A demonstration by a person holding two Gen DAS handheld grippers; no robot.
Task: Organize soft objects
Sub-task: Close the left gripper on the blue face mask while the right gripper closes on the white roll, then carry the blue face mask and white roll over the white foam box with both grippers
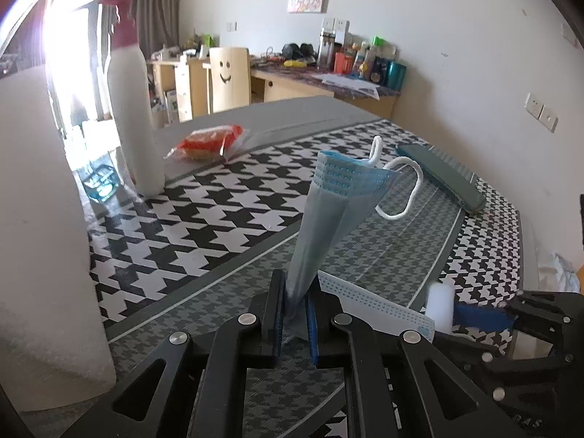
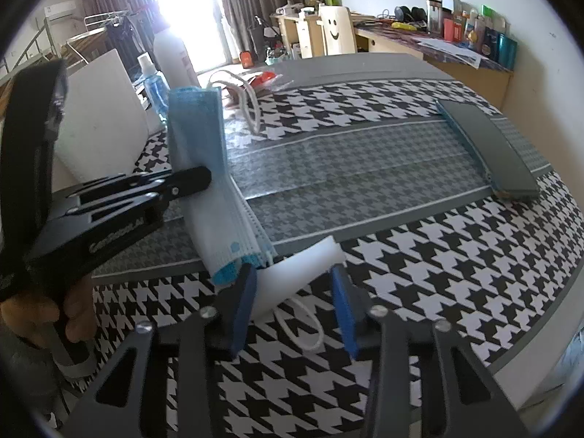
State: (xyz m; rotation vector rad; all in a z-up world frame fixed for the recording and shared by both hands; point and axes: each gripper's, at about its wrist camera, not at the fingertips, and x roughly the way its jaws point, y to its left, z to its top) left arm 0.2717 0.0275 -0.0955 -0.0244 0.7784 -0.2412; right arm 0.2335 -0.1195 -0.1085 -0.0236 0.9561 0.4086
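My left gripper (image 1: pixel 295 314) is shut on a stack of blue face masks (image 1: pixel 328 204), pinching its middle so one end rises with white ear loops (image 1: pixel 401 189). In the right wrist view the same stack (image 2: pixel 199 135) is held by the left gripper (image 2: pixel 193 179), its lower end (image 2: pixel 237 241) down on the houndstooth tablecloth (image 2: pixel 419 273). My right gripper (image 2: pixel 292 292) is open, its blue pads either side of a white foam piece (image 2: pixel 306 259) at the stack's lower end. The right gripper also shows at the right of the left wrist view (image 1: pixel 474 314).
A white bottle with a red cap (image 1: pixel 131 109), a red snack packet (image 1: pixel 208 142) and a big white block (image 1: pixel 40 241) stand at the left. A dark green flat case (image 2: pixel 485 149) lies at the right. A blue bottle (image 2: pixel 153 84) stands behind the masks.
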